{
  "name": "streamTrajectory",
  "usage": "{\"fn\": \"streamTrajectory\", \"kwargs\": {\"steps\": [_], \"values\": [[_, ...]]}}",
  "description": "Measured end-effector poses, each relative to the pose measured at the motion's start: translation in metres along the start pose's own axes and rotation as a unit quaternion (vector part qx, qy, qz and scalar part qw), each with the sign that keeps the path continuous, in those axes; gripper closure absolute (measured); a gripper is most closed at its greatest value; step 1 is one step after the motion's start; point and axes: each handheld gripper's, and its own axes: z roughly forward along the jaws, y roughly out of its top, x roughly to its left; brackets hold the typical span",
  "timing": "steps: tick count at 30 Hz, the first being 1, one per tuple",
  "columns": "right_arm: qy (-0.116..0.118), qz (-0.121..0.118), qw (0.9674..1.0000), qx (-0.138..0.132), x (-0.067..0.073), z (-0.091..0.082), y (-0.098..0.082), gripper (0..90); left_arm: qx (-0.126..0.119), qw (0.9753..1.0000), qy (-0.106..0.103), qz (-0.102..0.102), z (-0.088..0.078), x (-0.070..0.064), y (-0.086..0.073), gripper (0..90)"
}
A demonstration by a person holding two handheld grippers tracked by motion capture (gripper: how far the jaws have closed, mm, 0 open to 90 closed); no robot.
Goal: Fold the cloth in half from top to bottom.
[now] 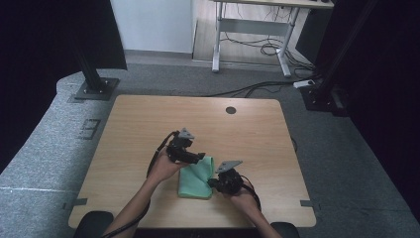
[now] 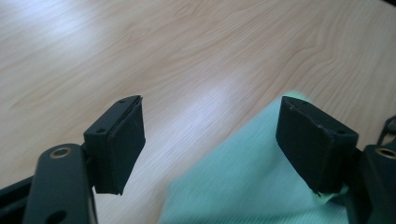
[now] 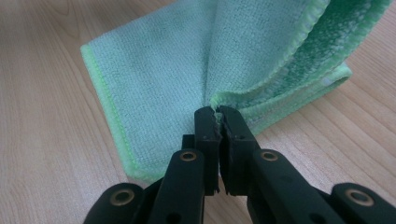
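We see right gripper (image 3: 218, 112) clenched on green cloth (image 3: 159, 70) edge, lifting fold off table (image 1: 148, 119); left gripper (image 2: 210, 135) released above cloth.

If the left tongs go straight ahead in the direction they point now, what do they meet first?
Probably the bare wooden table: the open left tongs point down at it, with the green cloth only near their right pad. Depth is unclear.

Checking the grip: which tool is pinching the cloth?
The right tool, shut on the green cloth's edge; the left tool is open above it.
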Motion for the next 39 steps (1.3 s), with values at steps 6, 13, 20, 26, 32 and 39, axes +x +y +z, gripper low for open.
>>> {"fn": "streamTrajectory", "kwargs": {"steps": [6, 13, 20, 26, 32, 39], "values": [[0.002, 0.003, 1.0, -0.004, -0.001, 0.0, -0.001, 85.4, 0.017, 0.9993, -0.03, 0.014, 0.015, -0.016, 0.019, 31.5], [0.007, 0.012, 0.9999, -0.005, -0.001, -0.001, -0.002, 85.1, 0.073, 0.9947, -0.07, 0.019, 0.021, -0.017, 0.016, 72.2], [0.002, 0.007, 0.9999, -0.013, 0.001, -0.002, -0.001, 82.0, 0.072, 0.9948, -0.066, 0.03, -0.003, -0.019, 0.009, 84.7], [0.004, 0.004, 0.9998, -0.02, 0.005, -0.009, 0.0, 79.4, 0.053, 0.9964, -0.06, 0.026, -0.026, -0.02, -0.01, 84.2], [0.007, 0.002, 0.9998, -0.019, 0.009, -0.016, -0.004, 74.1, 0.05, 0.9967, -0.063, 0.012, -0.038, -0.02, -0.038, 83.7], [0.007, 0.005, 0.9997, -0.022, 0.01, -0.024, -0.01, 71.2, 0.049, 0.9964, -0.069, -0.006, -0.044, -0.022, -0.073, 82.3]]}}
